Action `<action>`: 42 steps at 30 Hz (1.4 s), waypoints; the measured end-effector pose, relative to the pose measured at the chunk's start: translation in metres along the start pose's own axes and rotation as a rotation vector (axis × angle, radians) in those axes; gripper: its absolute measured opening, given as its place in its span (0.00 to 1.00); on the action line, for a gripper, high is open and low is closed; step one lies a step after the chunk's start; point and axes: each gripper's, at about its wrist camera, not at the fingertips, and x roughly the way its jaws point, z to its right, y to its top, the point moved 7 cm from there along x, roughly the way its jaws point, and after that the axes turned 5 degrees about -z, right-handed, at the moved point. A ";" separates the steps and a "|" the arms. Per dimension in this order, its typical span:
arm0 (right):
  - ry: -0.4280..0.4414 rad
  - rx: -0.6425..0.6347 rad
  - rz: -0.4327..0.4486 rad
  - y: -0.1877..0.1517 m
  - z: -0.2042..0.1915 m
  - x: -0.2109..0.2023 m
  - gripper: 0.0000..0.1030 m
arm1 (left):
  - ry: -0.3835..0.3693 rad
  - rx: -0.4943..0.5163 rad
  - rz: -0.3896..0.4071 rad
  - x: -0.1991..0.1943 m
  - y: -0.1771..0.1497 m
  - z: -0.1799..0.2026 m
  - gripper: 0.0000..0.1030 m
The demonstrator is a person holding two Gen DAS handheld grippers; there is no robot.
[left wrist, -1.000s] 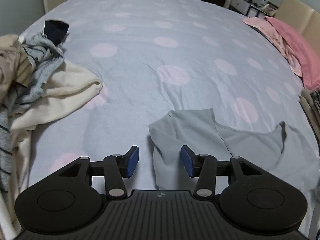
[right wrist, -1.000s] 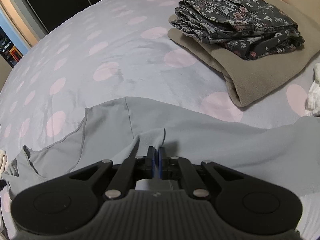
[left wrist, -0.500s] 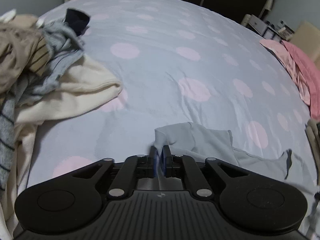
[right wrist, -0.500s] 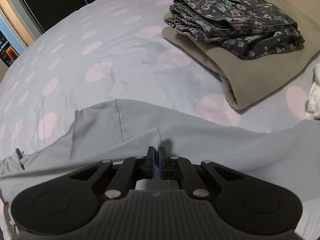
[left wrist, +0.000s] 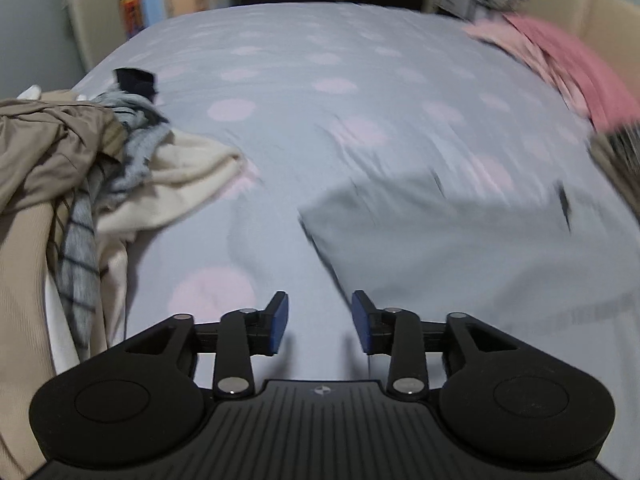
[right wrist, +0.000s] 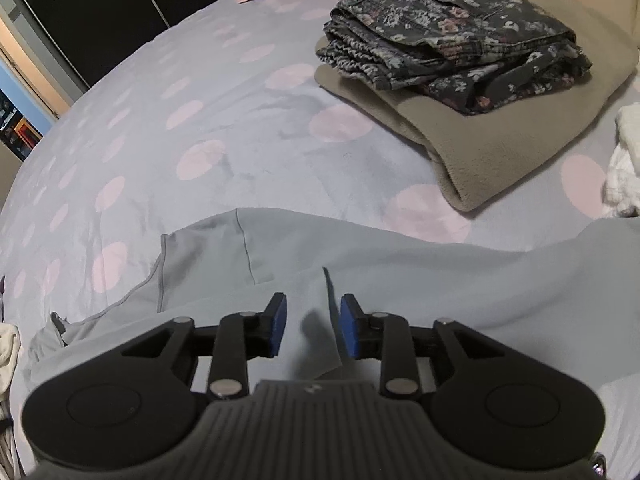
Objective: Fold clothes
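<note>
A: The left hand-held gripper [left wrist: 319, 323] is letting go, its jaws opening with only bedsheet between them; the grey top [left wrist: 440, 236] lies flat on the bed [left wrist: 320, 92], just ahead and to its right. The right hand-held gripper [right wrist: 311, 326] is opening too, and a ridge of that top still stands between its pads without being pressed

B: So what could go wrong?

A: Biggest worry: that loose ridge could catch on a pad as the right one pulls away, dragging the fold crooked. The left view is smeared with motion, so a quick sweep there might clip the top's near edge. Ahead and to the left of the left one sits the unfolded pile [left wrist: 80, 184], close enough to get tangled in. The folded stack [right wrist: 472, 72], ahead and to the right of the right one, looks safely apart

B: Any writing to read?

A: Only a tiny round emblem on each gripper body, too small to make out; no labels on the clothes
</note>
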 end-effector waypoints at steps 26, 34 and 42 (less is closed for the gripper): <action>0.109 0.049 -0.042 -0.015 0.007 0.013 0.21 | 0.096 0.042 0.023 0.028 -0.029 0.026 0.04; 0.068 0.142 -0.042 -0.011 0.037 0.009 0.24 | 0.086 0.025 0.008 0.031 -0.030 0.025 0.04; 0.087 0.184 -0.102 -0.028 0.047 0.019 0.24 | 0.077 0.008 0.002 0.033 -0.030 0.025 0.04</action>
